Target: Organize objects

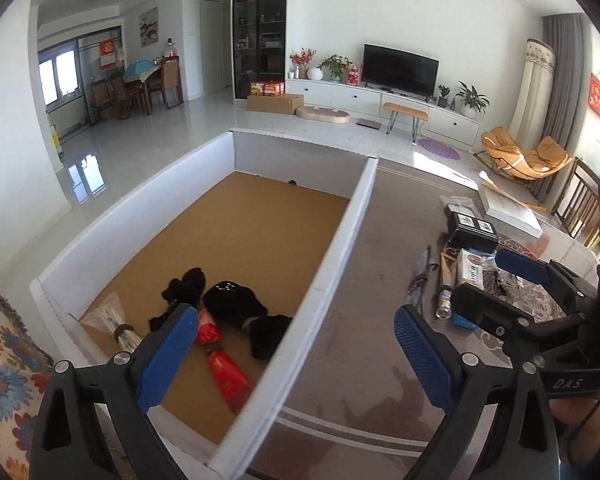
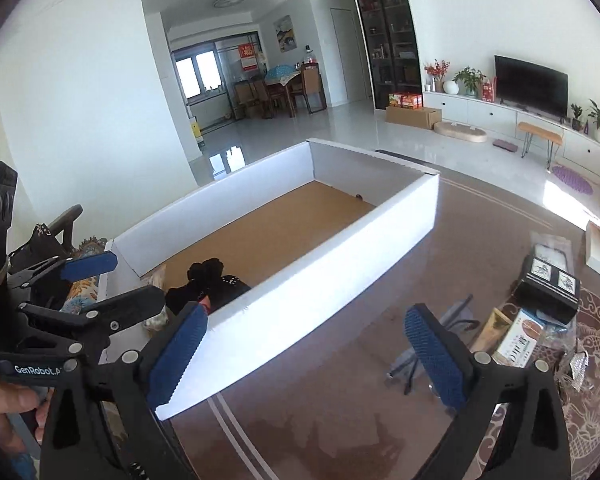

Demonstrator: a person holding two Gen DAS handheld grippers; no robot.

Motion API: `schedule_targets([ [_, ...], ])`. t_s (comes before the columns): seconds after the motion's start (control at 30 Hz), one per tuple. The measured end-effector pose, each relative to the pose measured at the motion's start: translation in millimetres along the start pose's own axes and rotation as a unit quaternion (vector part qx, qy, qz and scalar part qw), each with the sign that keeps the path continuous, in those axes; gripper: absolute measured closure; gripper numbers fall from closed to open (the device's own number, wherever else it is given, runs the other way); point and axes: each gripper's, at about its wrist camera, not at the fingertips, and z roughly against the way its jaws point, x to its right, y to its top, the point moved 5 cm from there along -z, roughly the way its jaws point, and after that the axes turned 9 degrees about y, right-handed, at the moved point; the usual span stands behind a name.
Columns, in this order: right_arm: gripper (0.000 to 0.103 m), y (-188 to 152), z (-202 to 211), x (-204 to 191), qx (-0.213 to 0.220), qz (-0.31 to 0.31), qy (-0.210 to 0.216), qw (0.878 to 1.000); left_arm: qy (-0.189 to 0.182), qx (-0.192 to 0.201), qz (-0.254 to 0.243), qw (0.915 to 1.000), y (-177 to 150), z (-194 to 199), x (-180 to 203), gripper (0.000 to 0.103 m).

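Left hand-held gripper (image 1: 296, 344): jaws wide, empty, lower frame over box (image 1: 332, 248) wall.
Right hand-held gripper (image 2: 308, 350): wide, empty.
Packets (image 1: 470, 270): right, on table (image 1: 360, 320); likely light, crinkly; pinch flat edges.
Black case (image 1: 472, 230): looks rigid; grip its narrow sides.

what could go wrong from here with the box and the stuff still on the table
1. The left tongs hang open astride the white box wall; lowering could snag or tip it.
2. The leftover items lie crowded and overlapping, so the open right tongs may pinch two at once.
3. The two tongs sit close and might collide.
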Motion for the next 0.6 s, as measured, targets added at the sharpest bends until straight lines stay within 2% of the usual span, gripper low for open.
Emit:
schedule_targets([
  [0.03, 0.0, -10.7, 18.9, 23.0, 0.005, -0.008, -0.032, 0.999, -0.048, -0.01, -0.007, 0.9988, -9.7, 3.2, 28.7, 0.002],
  [0.07, 0.0, -24.0, 34.6, 44.4, 0.003, -0.015, -0.061, 0.998, -0.08, -0.022, -0.013, 0.9965, -20.8, 3.8, 54.5, 0.002],
  [0.17, 0.0, -65.0, 94.5, 116.7, 0.004, -0.071, -0.119, 0.99, -0.107, -0.054, -0.056, 0.9912, -56.1, -9.6, 124.4, 0.002],
  [0.27, 0.0, -110.3, 145.3, 180.5, -0.02, -0.124, -0.195, 0.973, -0.099, -0.091, -0.086, 0.9873, -81.9, -38.1, 171.5, 0.002],
  [0.37, 0.0, -147.0, 171.6, 215.7, -0.044, -0.151, -0.243, 0.957, -0.081, -0.115, -0.1, 0.9851, -98.6, -65.5, 198.7, 0.002],
  [0.47, 0.0, -177.5, 187.4, 230.7, -0.06, -0.163, -0.259, 0.95, -0.051, -0.119, -0.115, 0.9848, -111.6, -83.0, 209.6, 0.002],
  [0.57, 0.0, -193.2, 184.9, 234.9, -0.07, -0.159, -0.264, 0.949, -0.031, -0.133, -0.114, 0.9841, -116.4, -98.8, 211.6, 0.002],
  [0.6, 0.0, -196.2, 182.5, 234.9, -0.073, -0.158, -0.265, 0.948, -0.024, -0.127, -0.112, 0.9853, -114.9, -101.4, 210.9, 0.002],
])
